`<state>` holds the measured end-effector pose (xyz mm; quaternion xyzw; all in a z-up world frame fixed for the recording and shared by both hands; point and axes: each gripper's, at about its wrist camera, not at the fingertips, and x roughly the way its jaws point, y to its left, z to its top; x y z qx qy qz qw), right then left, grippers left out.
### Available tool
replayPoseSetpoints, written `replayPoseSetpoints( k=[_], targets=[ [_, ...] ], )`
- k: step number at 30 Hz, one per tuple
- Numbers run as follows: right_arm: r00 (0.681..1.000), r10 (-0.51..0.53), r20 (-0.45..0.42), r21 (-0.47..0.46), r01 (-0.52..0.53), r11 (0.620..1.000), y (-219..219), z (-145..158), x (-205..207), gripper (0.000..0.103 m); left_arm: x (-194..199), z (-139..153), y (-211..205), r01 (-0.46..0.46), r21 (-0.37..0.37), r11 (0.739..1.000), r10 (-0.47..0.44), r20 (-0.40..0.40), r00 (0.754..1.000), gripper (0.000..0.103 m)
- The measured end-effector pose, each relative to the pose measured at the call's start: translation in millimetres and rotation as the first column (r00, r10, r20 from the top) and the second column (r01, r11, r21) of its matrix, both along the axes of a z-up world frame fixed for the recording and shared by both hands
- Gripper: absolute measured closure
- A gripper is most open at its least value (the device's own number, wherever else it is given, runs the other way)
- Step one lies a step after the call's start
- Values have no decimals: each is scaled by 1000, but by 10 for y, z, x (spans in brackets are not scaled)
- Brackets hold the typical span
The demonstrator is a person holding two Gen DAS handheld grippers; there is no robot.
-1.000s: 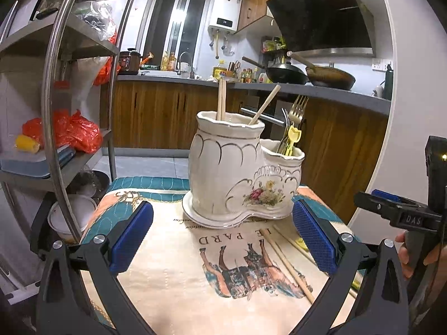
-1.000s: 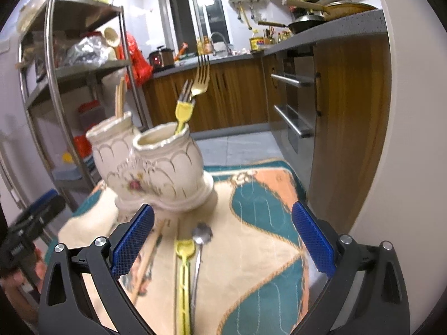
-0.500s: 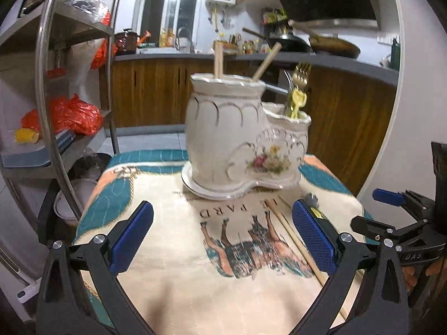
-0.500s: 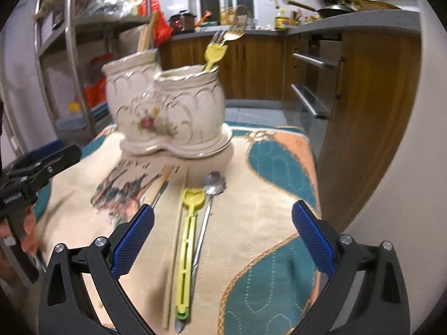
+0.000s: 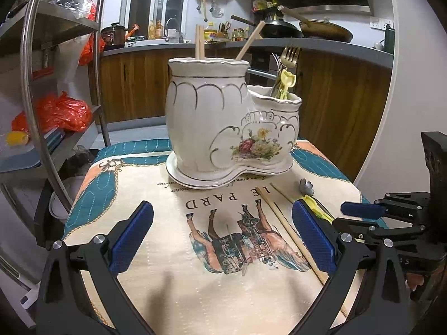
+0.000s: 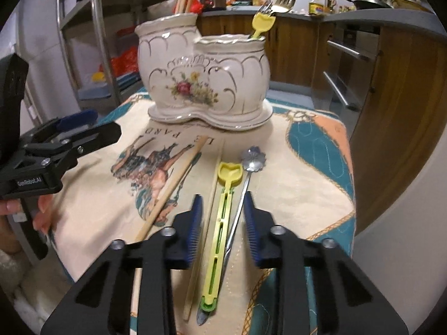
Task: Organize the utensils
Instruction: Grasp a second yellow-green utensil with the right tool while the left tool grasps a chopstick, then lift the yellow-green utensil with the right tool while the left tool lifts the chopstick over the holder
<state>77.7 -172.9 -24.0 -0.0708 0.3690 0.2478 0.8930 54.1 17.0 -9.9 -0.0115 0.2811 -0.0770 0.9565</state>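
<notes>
Both grippers hang over the printed cloth point(image 5: 178, 265) on the small table. From the left: my left gripper point(image 5: 222, 238) stands wide apart with nothing between its blue pads, only the horse print under them. Its camera looks at the white flowered holder point(image 5: 223, 128) from the tall side, where chopstick ends point(image 5: 199, 42) stick out of the high compartment and forks point(image 5: 289, 55) with a yellow handle rise from the low one. That view also catches the shelf rack at far left with its orange bags point(image 5: 61, 111), and one loose chopstick point(image 5: 290, 230) running down toward the right pad.

My right gripper point(image 6: 222, 230) has just been closing and is now narrow, though not fully shut. Between its pads lie a yellow-green plastic utensil point(image 6: 220, 223) and a metal spoon with a flower-shaped end point(image 6: 252, 157), side by side flat on the cloth. I cannot tell whether the pads touch either one. Only this camera shows those two pieces at full length; the left view gets just their far tips beside the pad. It also shows two loose chopsticks point(image 6: 171, 188) to the left of them, and the left gripper from the side at the far left edge.
</notes>
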Motion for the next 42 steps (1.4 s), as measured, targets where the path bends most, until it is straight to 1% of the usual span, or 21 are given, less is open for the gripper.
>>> replayPoseSetpoints(
  k=[3, 4, 6, 9, 14, 17, 22, 25, 27, 29, 31, 32, 33, 34, 35, 36, 37, 38, 39, 40, 42],
  targets=[
    [1000, -2, -27, -3, 2, 1000, 12, -54, 47, 82, 8, -12, -26, 7, -1, 1000, -7, -8, 1000, 6],
    [999, -2, -32, -4, 2, 1000, 13, -65, 57, 86, 10, -17, -37, 10, 1, 1000, -10, -10, 1000, 6],
    [999, -2, -33, -13, 1, 1000, 16, -75, 65, 89, 16, -25, -53, 11, 8, 1000, -11, -12, 1000, 6],
    [1000, -1, -23, -34, 0, 999, 36, -68, 67, 91, 19, -32, -53, 11, 5, 1000, -11, -13, 1000, 6],
    [1000, 18, -7, -94, -19, 995, 139, -51, 87, 91, 28, -57, -86, 14, 14, 1000, -14, -18, 1000, 6],
    [999, 27, -21, -113, -29, 993, 186, -63, 141, 91, 39, -60, -87, 16, 13, 1000, -16, -22, 1000, 6],
    [998, 28, -47, -68, -31, 997, 159, -89, 218, 92, 62, -60, -120, 29, 0, 1000, -29, -43, 999, 6],
    [1000, 15, -26, -11, -15, 1000, 49, -32, 204, 92, 71, -65, -202, 53, 2, 999, -53, -73, 996, 6],
    [1000, 6, -5, 19, -6, 1000, -39, 39, 197, 92, 85, -92, -294, 74, 0, 997, -74, -114, 991, 6],
    [1000, -9, 14, 41, 8, 999, -150, 95, 185, 92, 89, -137, -401, 108, -16, 994, -109, -157, 982, 11],
    [1000, -16, 12, 66, 15, 998, -234, 109, 200, 92, 96, -193, -510, 135, -26, 991, -137, -196, 971, 19],
    [1000, -17, 9, 77, 16, 997, -267, 108, 207, 92, 97, -216, -571, 147, -22, 989, -148, -212, 966, 22],
    [1000, -17, 7, 87, 16, 996, -299, 107, 210, 92, 96, -246, -655, 164, -4, 986, -160, -228, 960, 29],
    [1000, -16, 9, 92, 15, 996, -319, 108, 210, 92, 98, -271, -726, 173, 26, 985, -162, -239, 958, 40],
    [1000, -15, 12, 96, 13, 995, -331, 112, 205, 92, 101, -299, -783, 173, 58, 983, -153, -251, 956, 47],
    [1000, -12, 16, 101, 10, 995, -347, 121, 199, 92, 112, -329, -827, 175, 84, 981, -147, -266, 953, 61],
    [1000, -10, 19, 105, 8, 994, -363, 126, 199, 92, 113, -341, -856, 174, 108, 979, -140, -267, 953, 68],
    [1000, -10, 18, 109, 8, 994, -381, 127, 199, 92, 109, -347, -865, 175, 120, 977, -138, -268, 953, 74],
    [1000, -11, 15, 111, 9, 994, -400, 116, 193, 92, 117, -335, -861, 184, 121, 975, -144, -279, 949, 85],
    [1000, -13, 9, 110, 12, 994, -415, 105, 203, 92, 127, -326, -846, 187, 124, 974, -145, -290, 946, 91],
    [1000, -19, -3, 100, 20, 995, -436, 68, 215, 92, 139, -300, -780, 193, 120, 974, -148, -311, 939, 93]
  ],
)
